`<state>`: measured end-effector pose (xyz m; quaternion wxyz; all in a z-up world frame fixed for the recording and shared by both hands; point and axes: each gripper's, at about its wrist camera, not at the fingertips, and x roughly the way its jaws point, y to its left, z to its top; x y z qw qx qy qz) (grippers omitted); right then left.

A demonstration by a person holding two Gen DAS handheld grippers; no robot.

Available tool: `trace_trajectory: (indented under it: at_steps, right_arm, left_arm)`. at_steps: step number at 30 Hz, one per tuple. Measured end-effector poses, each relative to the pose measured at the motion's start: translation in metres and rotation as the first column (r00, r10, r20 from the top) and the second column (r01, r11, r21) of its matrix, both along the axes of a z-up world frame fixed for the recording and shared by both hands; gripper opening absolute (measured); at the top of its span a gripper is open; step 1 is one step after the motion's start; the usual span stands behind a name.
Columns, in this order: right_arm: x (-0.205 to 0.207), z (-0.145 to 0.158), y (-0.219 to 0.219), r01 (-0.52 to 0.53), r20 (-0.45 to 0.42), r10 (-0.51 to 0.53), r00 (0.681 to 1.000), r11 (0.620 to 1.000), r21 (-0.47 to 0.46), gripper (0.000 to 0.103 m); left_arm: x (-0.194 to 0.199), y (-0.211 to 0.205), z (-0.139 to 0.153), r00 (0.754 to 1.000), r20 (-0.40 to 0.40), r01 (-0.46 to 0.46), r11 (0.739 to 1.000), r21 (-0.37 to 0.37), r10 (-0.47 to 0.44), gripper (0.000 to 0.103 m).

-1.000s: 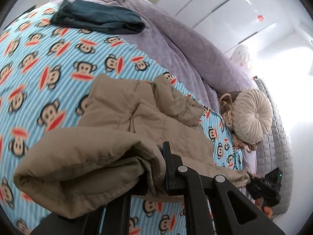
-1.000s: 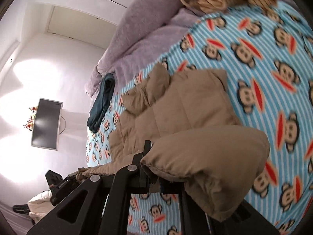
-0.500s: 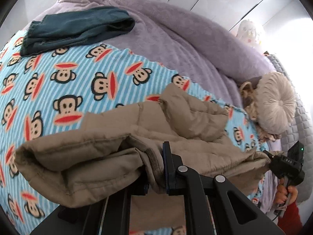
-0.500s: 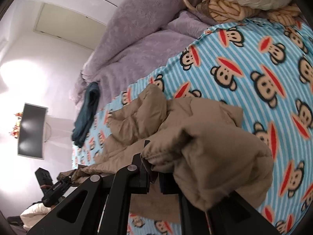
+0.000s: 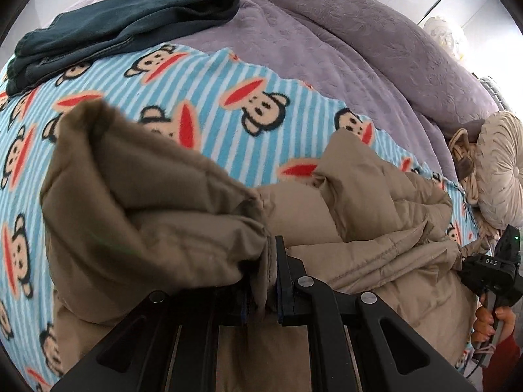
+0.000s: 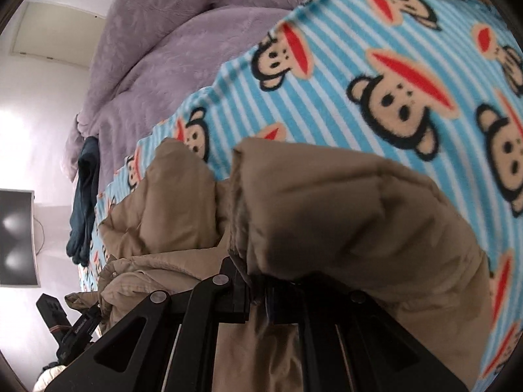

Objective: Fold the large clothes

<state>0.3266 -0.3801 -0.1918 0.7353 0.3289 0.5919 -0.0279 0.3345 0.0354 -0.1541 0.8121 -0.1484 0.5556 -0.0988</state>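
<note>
One tan quilted jacket; one dark teal garment; one monkey-print striped blanket; one purple quilted comforter; one round cream pleated cushion; two black grippers, left gripper and right gripper; one wall-mounted screen.
</note>
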Motion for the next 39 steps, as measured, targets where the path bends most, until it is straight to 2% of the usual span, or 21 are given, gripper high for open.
trace_trajectory:
  at_steps: [3, 7, 8, 9, 11, 13, 14, 15, 16, 17, 19, 21, 23, 25, 26, 29, 31, 34, 35, 36, 39]
  right_arm:
    - [0.003, -0.010, -0.003, 0.022, 0.003, -0.022, 1.000, 1.000, 0.017, 0.008]
    - [0.001, -0.006, -0.003, 0.019, 0.011, -0.019, 1.000, 1.000, 0.022, 0.010]
    - [0.001, -0.002, -0.003, 0.009, 0.012, -0.009, 1.000, 1.000, 0.014, 0.013]
    - [0.001, 0.003, -0.003, -0.001, 0.014, 0.000, 1.000, 1.000, 0.005, 0.015]
    - [-0.002, 0.015, -0.005, -0.010, 0.021, 0.010, 1.000, 1.000, -0.004, 0.021]
    - [-0.007, 0.025, -0.006, -0.005, 0.032, 0.004, 0.999, 1.000, 0.011, 0.030]
    - [-0.010, 0.031, -0.006, -0.001, 0.043, 0.000, 0.999, 1.000, 0.013, 0.046]
    - [-0.015, 0.039, -0.006, -0.001, 0.062, 0.000, 0.998, 1.000, 0.007, 0.071]
    - [-0.018, 0.045, -0.004, -0.002, 0.080, 0.002, 0.997, 1.000, -0.001, 0.076]
    - [-0.023, 0.054, -0.001, -0.012, 0.111, 0.014, 0.994, 1.000, -0.017, 0.076]
    - [-0.028, 0.066, 0.013, -0.070, 0.145, 0.077, 0.986, 0.996, -0.055, 0.069]
    - [-0.030, 0.073, 0.036, -0.164, 0.165, 0.180, 0.970, 0.981, -0.107, 0.034]
    - [-0.026, 0.070, 0.063, -0.282, 0.147, 0.304, 0.941, 0.947, -0.153, 0.028]
    - [-0.022, 0.062, 0.085, -0.359, 0.131, 0.383, 0.915, 0.917, -0.174, 0.025]
    - [-0.020, 0.057, 0.095, -0.390, 0.119, 0.415, 0.902, 0.902, -0.185, 0.025]
    - [-0.017, 0.041, 0.107, -0.438, 0.074, 0.466, 0.882, 0.867, -0.238, 0.025]
    - [-0.017, 0.031, 0.095, -0.431, 0.047, 0.464, 0.885, 0.852, -0.297, 0.023]
    - [-0.022, 0.023, 0.052, -0.328, 0.032, 0.371, 0.928, 0.855, -0.401, 0.022]
    - [-0.024, 0.021, 0.034, -0.281, 0.037, 0.323, 0.946, 0.868, -0.409, 0.021]
    - [-0.028, 0.017, 0.010, -0.220, 0.060, 0.260, 0.964, 0.901, -0.375, 0.019]
    - [-0.032, 0.007, -0.021, -0.114, 0.099, 0.156, 0.983, 0.933, -0.341, 0.013]
  left_arm:
    - [0.002, 0.001, 0.000, 1.000, 0.020, -0.020, 1.000, -0.017, 0.020, 0.014]
    - [-0.007, 0.003, 0.017, 0.998, 0.060, -0.007, 1.000, -0.008, 0.007, 0.028]
    - [-0.010, 0.003, 0.023, 0.997, 0.073, 0.004, 1.000, -0.003, -0.003, 0.046]
    - [-0.015, 0.004, 0.031, 0.996, 0.094, 0.012, 1.000, 0.004, -0.012, 0.077]
    - [-0.026, 0.007, 0.051, 0.987, 0.160, 0.016, 0.999, 0.047, -0.023, 0.103]
    - [-0.032, 0.006, 0.065, 0.982, 0.180, 0.048, 0.997, 0.058, -0.057, 0.103]
    - [-0.034, 0.007, 0.070, 0.982, 0.179, 0.050, 0.997, 0.063, -0.061, 0.103]
    - [-0.036, 0.007, 0.073, 0.982, 0.176, 0.050, 0.996, 0.072, -0.062, 0.103]
    - [-0.037, 0.007, 0.076, 0.982, 0.178, 0.051, 0.995, 0.082, -0.065, 0.102]
    - [-0.037, 0.005, 0.079, 0.981, 0.181, 0.058, 0.994, 0.094, -0.074, 0.098]
    - [-0.034, -0.002, 0.078, 0.980, 0.174, 0.080, 0.991, 0.110, -0.098, 0.085]
    - [-0.029, -0.012, 0.071, 0.979, 0.159, 0.108, 0.986, 0.129, -0.128, 0.065]
    - [-0.025, -0.022, 0.061, 0.979, 0.150, 0.115, 0.980, 0.163, -0.140, 0.061]
    - [-0.018, -0.030, 0.050, 0.975, 0.169, 0.101, 0.967, 0.233, -0.142, 0.061]
    - [-0.014, -0.031, 0.042, 0.977, 0.167, 0.081, 0.958, 0.276, -0.131, 0.061]
    - [-0.006, -0.018, 0.018, 0.988, 0.139, 0.029, 0.953, 0.301, -0.074, 0.061]
    - [-0.004, -0.004, 0.003, 0.991, 0.132, -0.003, 0.954, 0.300, -0.039, 0.061]
    - [-0.005, 0.005, -0.008, 0.989, 0.145, -0.014, 0.957, 0.290, -0.030, 0.061]
    - [-0.005, 0.005, -0.010, 0.988, 0.150, -0.007, 0.958, 0.287, -0.037, 0.061]
    - [-0.004, 0.004, -0.013, 0.987, 0.156, -0.002, 0.957, 0.289, -0.044, 0.062]
    - [0.000, 0.003, -0.024, 0.986, 0.162, -0.002, 0.960, 0.282, -0.045, 0.062]
